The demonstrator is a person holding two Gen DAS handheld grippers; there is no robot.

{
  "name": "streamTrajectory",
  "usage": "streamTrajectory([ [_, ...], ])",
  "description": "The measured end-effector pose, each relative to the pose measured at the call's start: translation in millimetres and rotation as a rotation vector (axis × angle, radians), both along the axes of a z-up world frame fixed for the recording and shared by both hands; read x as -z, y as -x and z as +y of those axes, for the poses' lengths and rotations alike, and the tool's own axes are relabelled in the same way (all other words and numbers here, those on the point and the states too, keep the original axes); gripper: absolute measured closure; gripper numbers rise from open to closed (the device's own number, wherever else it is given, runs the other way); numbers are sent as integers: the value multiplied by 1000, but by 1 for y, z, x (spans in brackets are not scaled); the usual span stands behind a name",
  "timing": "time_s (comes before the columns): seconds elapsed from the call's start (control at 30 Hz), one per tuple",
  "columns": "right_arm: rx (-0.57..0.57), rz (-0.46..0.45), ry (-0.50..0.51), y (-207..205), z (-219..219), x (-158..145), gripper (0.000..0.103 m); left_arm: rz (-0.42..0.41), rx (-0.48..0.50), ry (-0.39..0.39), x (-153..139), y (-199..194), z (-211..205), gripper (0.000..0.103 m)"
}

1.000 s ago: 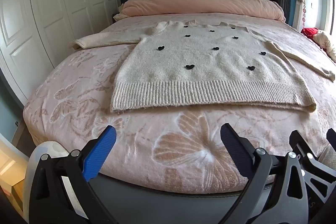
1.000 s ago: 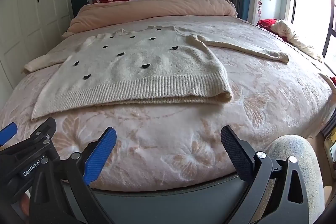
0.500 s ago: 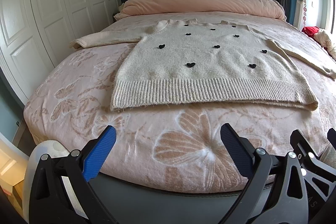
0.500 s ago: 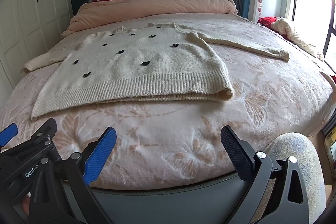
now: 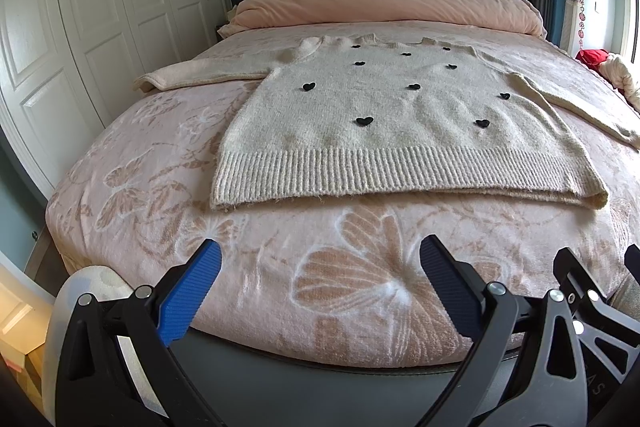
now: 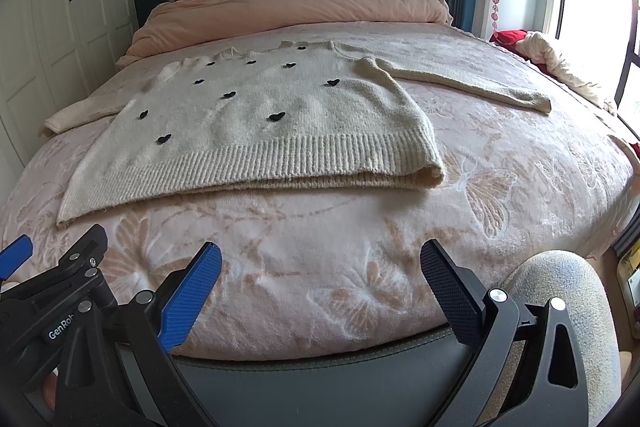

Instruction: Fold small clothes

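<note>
Knitwear fills your left wrist view: a cream knitted sweater with small black hearts (image 5: 384, 123) lies flat on the pink floral blanket (image 5: 160, 195) that covers the bed, ribbed hem toward you, both sleeves spread out to the sides. Your left gripper (image 5: 320, 283) hangs over the foot of the bed with its blue and black fingers spread wide and nothing between them, short of the hem and not touching the fabric. A rolled pink duvet (image 5: 380, 3) lies across the head of the bed, white wardrobe doors (image 5: 80, 27) stand along the left, and part of your right gripper shows at the lower right edge. In your right wrist view the sweater (image 6: 280, 131) sits left of centre, one sleeve reaching out toward the window side. Your right gripper (image 6: 320, 287) is likewise released and empty near the foot edge, apart from the hem, with your left gripper (image 6: 44, 291) at the lower left.
</note>
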State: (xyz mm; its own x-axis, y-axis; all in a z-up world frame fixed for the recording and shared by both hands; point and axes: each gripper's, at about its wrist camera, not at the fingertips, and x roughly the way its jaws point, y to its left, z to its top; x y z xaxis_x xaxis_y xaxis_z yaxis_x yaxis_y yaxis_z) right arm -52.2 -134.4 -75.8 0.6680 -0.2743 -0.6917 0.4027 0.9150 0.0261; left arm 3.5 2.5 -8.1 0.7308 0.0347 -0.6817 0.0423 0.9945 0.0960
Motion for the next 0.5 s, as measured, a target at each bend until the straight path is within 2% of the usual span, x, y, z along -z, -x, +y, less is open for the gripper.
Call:
streamTrajectory([
  [0.5,1,4,-5,0,-1,1,5,-1,1,-3,0,1,-2,6],
])
